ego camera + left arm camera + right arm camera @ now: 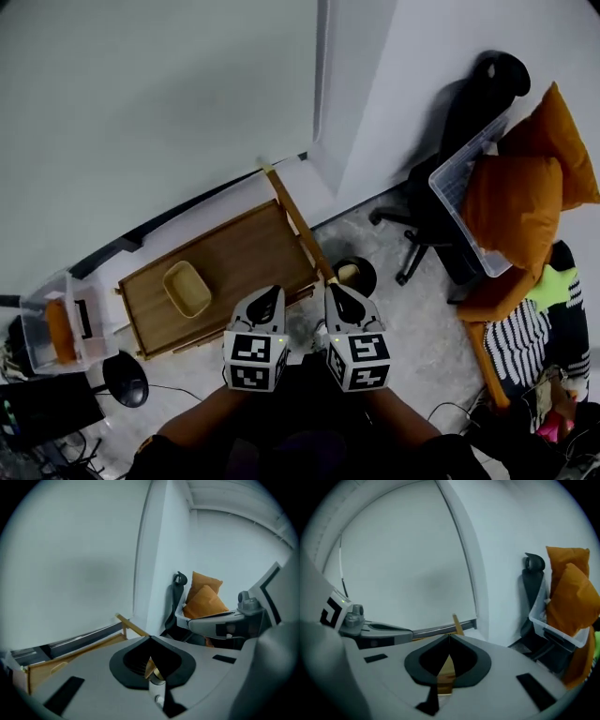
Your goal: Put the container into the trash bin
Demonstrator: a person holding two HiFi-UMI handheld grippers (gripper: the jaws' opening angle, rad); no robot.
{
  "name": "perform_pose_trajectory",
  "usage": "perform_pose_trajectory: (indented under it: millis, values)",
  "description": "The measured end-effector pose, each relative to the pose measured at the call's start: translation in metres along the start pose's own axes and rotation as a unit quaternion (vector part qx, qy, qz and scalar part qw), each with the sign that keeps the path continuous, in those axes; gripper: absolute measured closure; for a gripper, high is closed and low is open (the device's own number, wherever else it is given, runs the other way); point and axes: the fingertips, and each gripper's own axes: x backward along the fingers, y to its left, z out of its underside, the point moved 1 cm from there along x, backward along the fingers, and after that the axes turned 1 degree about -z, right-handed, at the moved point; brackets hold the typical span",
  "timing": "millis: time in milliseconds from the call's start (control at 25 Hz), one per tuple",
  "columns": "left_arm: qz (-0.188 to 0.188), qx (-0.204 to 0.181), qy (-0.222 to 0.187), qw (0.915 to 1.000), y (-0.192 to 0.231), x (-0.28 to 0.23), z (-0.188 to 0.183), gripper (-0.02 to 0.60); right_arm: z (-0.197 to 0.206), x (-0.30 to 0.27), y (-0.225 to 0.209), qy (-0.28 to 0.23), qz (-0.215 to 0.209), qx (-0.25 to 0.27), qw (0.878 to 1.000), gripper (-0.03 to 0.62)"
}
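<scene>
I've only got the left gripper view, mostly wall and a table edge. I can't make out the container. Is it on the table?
Observer: Yes. The head view shows the yellow container sitting open side up on the wooden table.
Operator: Where's the trash bin?
Observer: The black trash bin stands just beside the table's right end.
Operator: Is the right one holding anything?
Observer: No. The right hand-held gripper is shut with nothing between its jaws.

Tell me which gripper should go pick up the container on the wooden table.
Left, probably. The container lies on the left half of the table, nearer the left gripper; the right gripper hangs closer to the trash bin. Both are shut and empty, so either must open first.
</scene>
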Motion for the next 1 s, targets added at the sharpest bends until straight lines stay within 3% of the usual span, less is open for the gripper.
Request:
perform_pose_trajectory:
  millis: [200,360,1000]
  values:
    - [-0.059,0.034,-0.017,0.9976,0.055,0.035,0.003,0.574,-0.019,-0.019,0.061,-0.001,-0.070,0.052,0.996,0.574]
    - [-0.091,0.056,-0.028,0.9939,0.085,0.056,0.012,0.575,-0.022,-0.032,0.096,0.005,-0.101,0.081,0.992,0.575]
    - [-0.136,0.089,-0.028,0.9863,0.132,0.081,0.035,0.574,-0.003,-0.063,0.146,0.048,-0.132,0.110,0.984,0.574]
